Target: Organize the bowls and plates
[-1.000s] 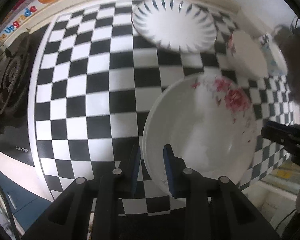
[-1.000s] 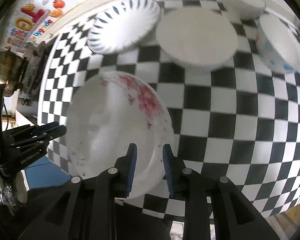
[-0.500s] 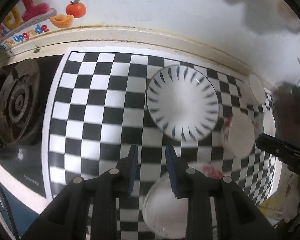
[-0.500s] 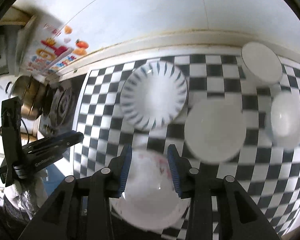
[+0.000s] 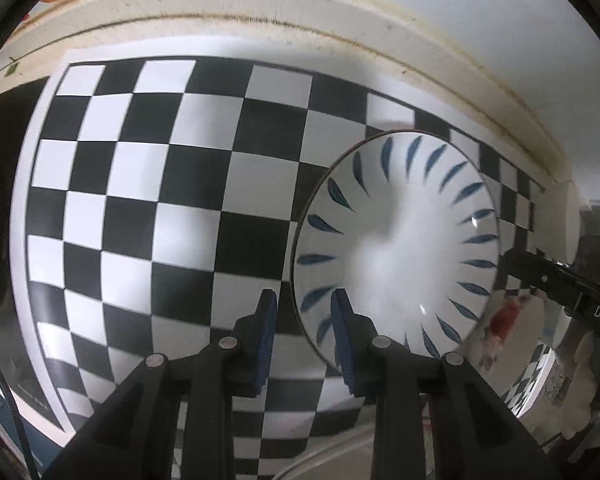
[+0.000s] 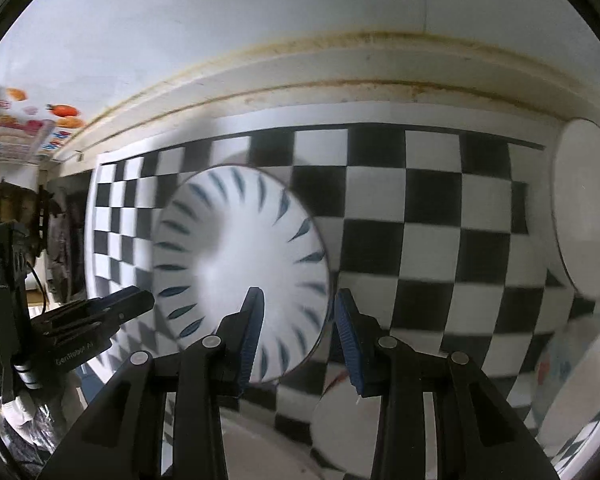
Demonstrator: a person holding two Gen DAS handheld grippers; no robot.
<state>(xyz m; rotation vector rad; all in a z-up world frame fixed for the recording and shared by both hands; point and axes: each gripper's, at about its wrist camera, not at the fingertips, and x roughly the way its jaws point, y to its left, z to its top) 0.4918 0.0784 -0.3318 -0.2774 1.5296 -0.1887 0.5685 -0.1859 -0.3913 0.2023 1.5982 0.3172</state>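
You've left the floral plate (image 5: 504, 320) and brought both claws up to the blue-leaf plate (image 5: 396, 252) flat on the counter (image 5: 140, 208); left claw (image 5: 302, 338) and right claw (image 6: 298, 336) are spread, straddling its near rim, ready to lift it

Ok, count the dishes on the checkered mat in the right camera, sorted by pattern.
Blue-streaked plate: 1
Plain white dish: 1
White dishes with coloured marks, both blurred and partly cut off, one at the bottom and one at the lower right: 2
Total: 4
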